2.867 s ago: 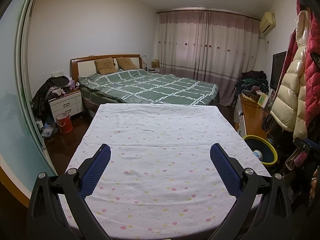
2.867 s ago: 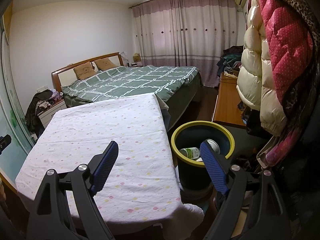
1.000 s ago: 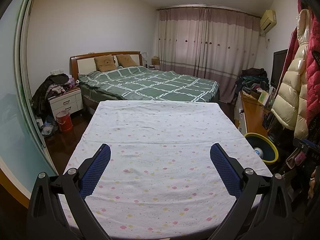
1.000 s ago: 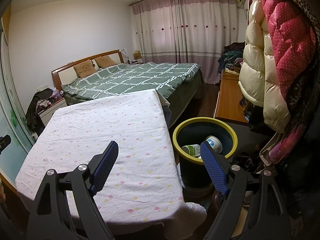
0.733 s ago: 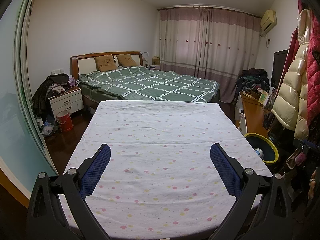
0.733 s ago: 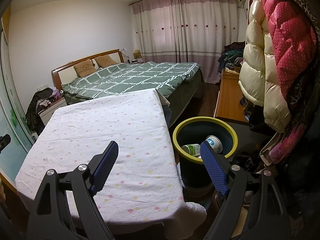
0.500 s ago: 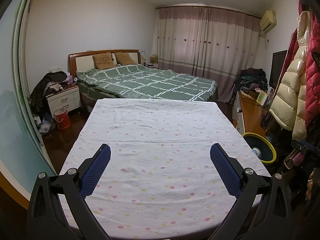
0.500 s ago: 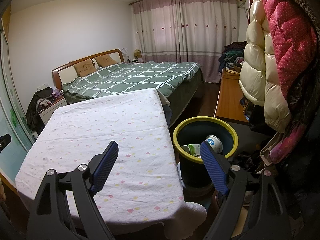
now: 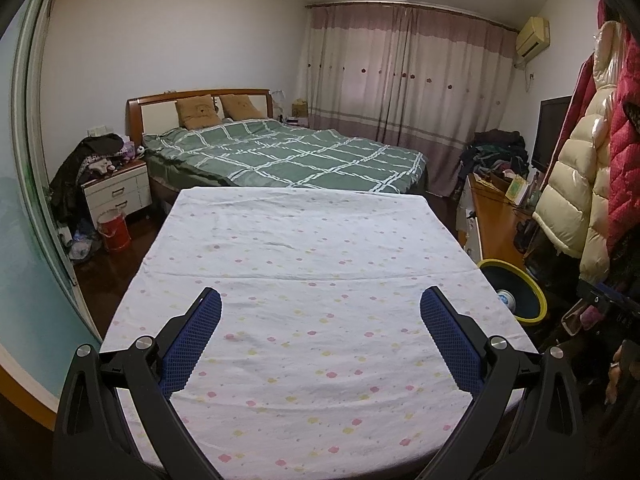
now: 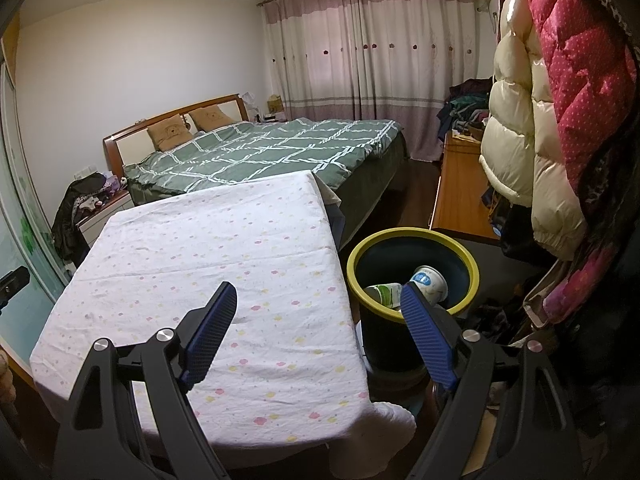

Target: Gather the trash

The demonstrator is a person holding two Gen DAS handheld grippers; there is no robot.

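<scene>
Both grippers hover with jaws wide and empty — the left gripper [image 9: 320, 316] over the middle of the surface [image 9: 304, 248], the right gripper [image 10: 318, 312] at its right edge. The bin [image 10: 412, 240] stands just beside that edge, so trash drops straight in — two cups [image 10: 430, 282] already lie inside. No trash shows on the cloth.

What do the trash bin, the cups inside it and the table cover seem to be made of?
The trash bin looks like matte dark plastic with a yellow rim, smooth and moulded. The cups look like printed paper, though coated plastic is possible. The table cover is thin cloth with a floral print, wrinkled and draping at the corner.
</scene>
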